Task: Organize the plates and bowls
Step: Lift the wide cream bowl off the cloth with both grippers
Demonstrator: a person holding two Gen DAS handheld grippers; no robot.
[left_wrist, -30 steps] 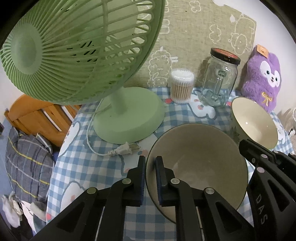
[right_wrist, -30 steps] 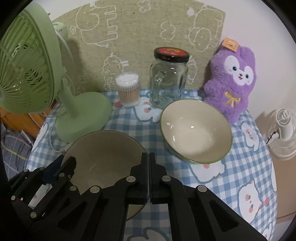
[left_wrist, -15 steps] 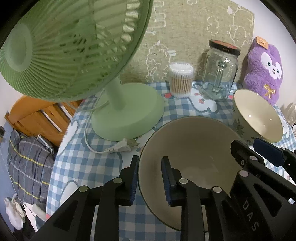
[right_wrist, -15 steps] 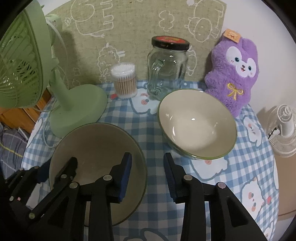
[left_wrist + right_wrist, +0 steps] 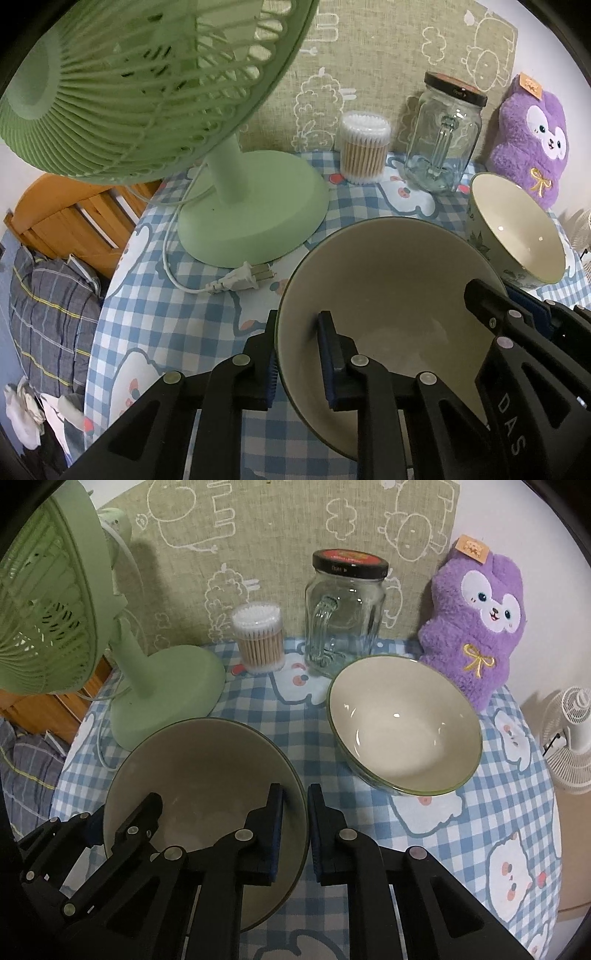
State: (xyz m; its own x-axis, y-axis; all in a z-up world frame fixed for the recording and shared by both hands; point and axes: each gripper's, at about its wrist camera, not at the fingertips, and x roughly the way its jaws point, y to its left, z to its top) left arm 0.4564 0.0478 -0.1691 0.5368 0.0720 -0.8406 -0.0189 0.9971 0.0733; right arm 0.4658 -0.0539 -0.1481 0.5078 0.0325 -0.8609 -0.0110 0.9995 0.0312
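A wide cream bowl with a dark green rim [image 5: 388, 280] [image 5: 199, 768] sits nearest on the blue checked tablecloth [image 5: 480, 812]. My left gripper [image 5: 297, 325] [image 5: 118, 812] straddles its left rim, one pad outside and one inside, jaws closing on the wall. At the bowl's right rim my right gripper [image 5: 295, 797] [image 5: 506, 299] does the same, its jaws also closing with the rim between the pads. A second, deeper cream bowl with a leaf pattern outside [image 5: 402, 731] [image 5: 517, 229] stands apart to the right.
A green desk fan [image 5: 251, 206] [image 5: 166, 686] stands at the left, its white plug [image 5: 243, 277] lying near the bowl. Along the back are a cotton-swab tub [image 5: 260, 638], a lidded glass jar [image 5: 345, 616] and a purple plush [image 5: 476, 627]. A wooden chair [image 5: 74, 218] is beyond the table's left edge.
Both grippers were shut above the near bowl, then opened and came down over its rim on either side. Their jaws now close on the rim.
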